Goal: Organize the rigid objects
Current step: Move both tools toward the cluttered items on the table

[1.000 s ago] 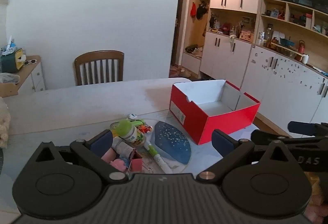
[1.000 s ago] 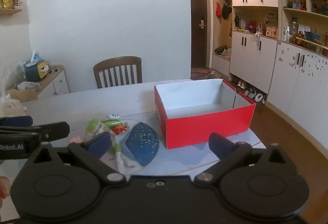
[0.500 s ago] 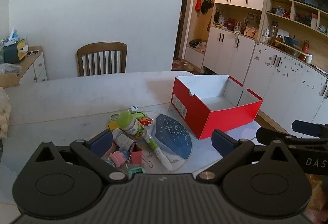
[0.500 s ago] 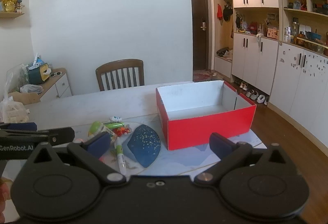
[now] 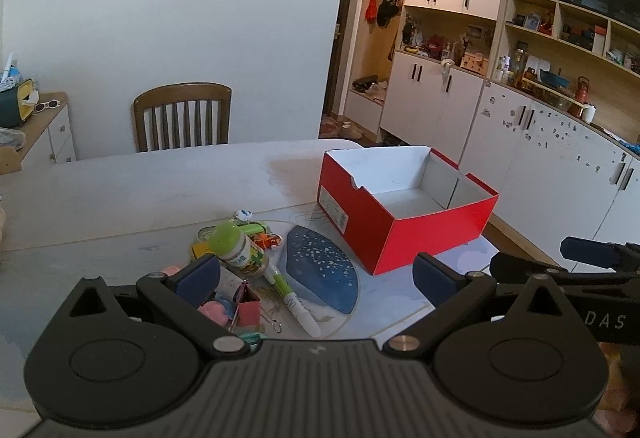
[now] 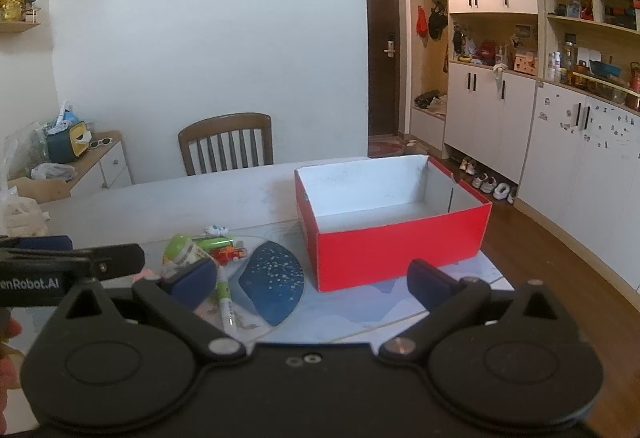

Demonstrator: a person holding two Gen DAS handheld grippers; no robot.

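- From my left tool (image 5: 316, 276), the pile of small things lies just ahead and below on the desk (image 5: 120, 197) — a green-capped bottle (image 5: 236, 248) on its side, a green-and-white marker (image 5: 294, 298), a pink clip box (image 5: 249, 310) and a dark blue speckled dish (image 5: 320, 270).
- The left blue pad sits in front of the pile's near-left edge; I see nothing between the pads, and the jaws stand wide apart.
- The red box (image 5: 400, 230) stands open-topped to the right of the pile, beyond the right pad, with bare white inner walls.
- From my right tool (image 6: 310, 282), the same box (image 6: 396, 250) is straight ahead, while the blue dish (image 6: 272, 284) and marker (image 6: 226, 302) lie low between the pads, toward the left one.
- Right tool jaws also spread wide, holding nothing — both tools hover above the desk, level, facing the far wall.
- Each tool shows at the edge of the other's view, side by side.
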